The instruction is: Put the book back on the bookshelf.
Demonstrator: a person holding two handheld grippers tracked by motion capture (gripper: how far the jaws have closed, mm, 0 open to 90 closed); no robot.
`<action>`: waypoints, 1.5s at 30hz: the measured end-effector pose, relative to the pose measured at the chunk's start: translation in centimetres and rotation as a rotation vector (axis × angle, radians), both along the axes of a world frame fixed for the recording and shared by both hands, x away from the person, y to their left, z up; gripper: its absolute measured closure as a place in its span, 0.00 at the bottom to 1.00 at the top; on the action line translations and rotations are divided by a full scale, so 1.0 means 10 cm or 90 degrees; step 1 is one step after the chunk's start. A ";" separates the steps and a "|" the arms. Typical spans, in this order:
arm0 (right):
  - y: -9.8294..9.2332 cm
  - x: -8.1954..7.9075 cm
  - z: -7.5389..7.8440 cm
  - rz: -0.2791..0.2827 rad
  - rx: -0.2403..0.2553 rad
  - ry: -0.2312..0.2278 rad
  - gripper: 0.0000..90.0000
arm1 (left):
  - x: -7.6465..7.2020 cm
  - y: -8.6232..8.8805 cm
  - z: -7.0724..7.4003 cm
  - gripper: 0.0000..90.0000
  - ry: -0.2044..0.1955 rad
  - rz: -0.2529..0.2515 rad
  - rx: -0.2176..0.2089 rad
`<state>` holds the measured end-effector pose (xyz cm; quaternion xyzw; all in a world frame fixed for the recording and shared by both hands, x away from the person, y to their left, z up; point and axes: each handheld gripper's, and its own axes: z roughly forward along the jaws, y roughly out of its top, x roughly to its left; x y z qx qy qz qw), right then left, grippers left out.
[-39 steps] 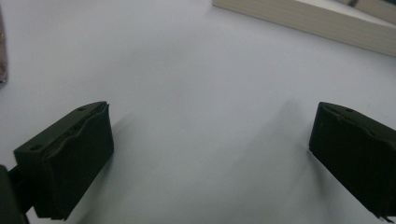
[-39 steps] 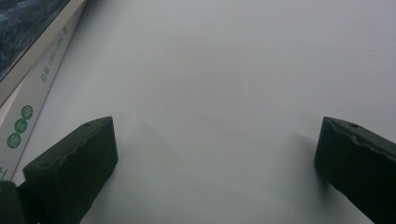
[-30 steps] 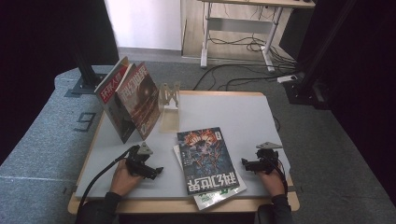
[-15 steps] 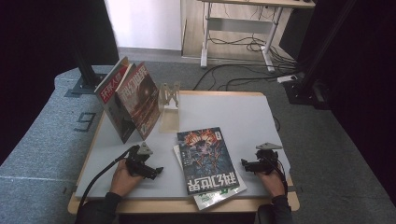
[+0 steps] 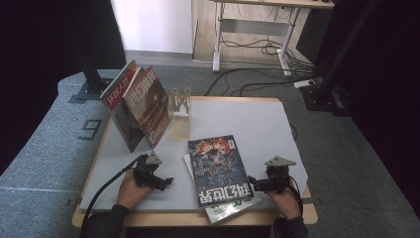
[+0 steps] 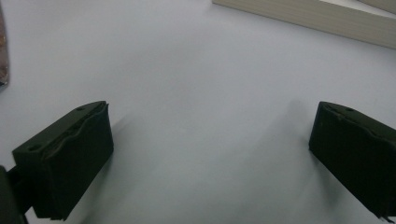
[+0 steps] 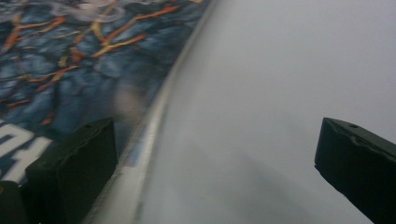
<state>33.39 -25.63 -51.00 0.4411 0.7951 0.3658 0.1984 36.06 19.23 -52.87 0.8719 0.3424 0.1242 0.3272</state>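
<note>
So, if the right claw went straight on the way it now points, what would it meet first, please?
Probably the blue-covered magazine: the right claw, open, points at its right edge, one jaw already over the cover, though depth is unclear.

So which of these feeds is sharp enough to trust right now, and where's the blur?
High view: evenly lit and sharp, the top magazine reads clearly. Right gripper view: soft, the magazine cover smeared by close focus. Left gripper view: bare white table with faint shadows under the open left tool.
</note>
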 end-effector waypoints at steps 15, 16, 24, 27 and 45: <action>0.33 -0.29 0.05 0.091 0.007 -0.002 0.00 | 0.00 0.00 0.00 0.00 0.000 0.000 0.001; 0.35 -0.30 0.04 0.096 0.008 -0.001 0.00 | 0.00 0.00 0.00 0.00 0.000 0.000 0.001; 0.43 -0.39 -0.01 0.124 0.001 0.011 0.00 | 0.00 0.00 0.00 0.00 0.000 0.000 0.000; 0.44 -0.42 -0.03 0.130 -0.003 0.013 0.00 | 0.00 0.00 0.00 0.00 -0.001 0.001 0.000; 0.40 -0.44 -0.09 0.145 0.001 0.031 0.00 | 0.00 0.00 0.00 0.00 0.000 0.001 0.000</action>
